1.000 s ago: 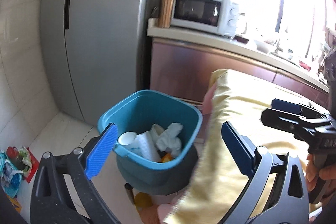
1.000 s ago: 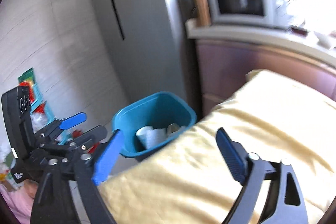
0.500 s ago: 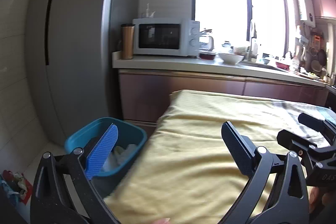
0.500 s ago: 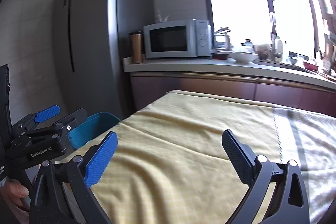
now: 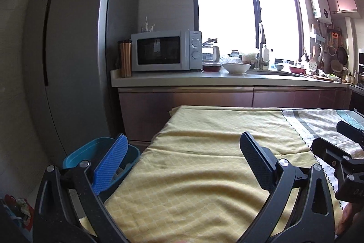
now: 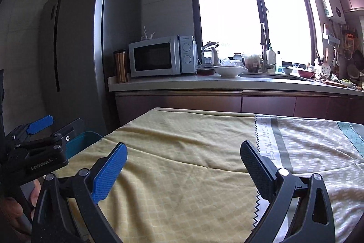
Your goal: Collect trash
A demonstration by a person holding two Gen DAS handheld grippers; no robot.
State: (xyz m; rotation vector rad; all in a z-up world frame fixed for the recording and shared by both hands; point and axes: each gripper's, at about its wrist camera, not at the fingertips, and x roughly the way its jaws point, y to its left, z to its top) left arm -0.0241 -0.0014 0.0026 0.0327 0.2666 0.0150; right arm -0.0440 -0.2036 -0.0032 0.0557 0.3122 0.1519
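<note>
A teal trash bin stands on the floor at the table's left end, partly hidden behind my left finger; its rim also shows in the right wrist view. Its contents are hidden now. My left gripper is open and empty, held over the yellow tablecloth. My right gripper is open and empty over the same cloth. Each gripper appears at the edge of the other's view. No trash shows on the table.
A grey fridge stands behind the bin. A counter along the far wall carries a microwave, a tumbler, bowls and a sink under a bright window. Coloured wrappers lie on the floor at lower left.
Both grippers have tilted up and swung right, away from the bin, to face level across the table. The bin has slid to the lower left of both views.
</note>
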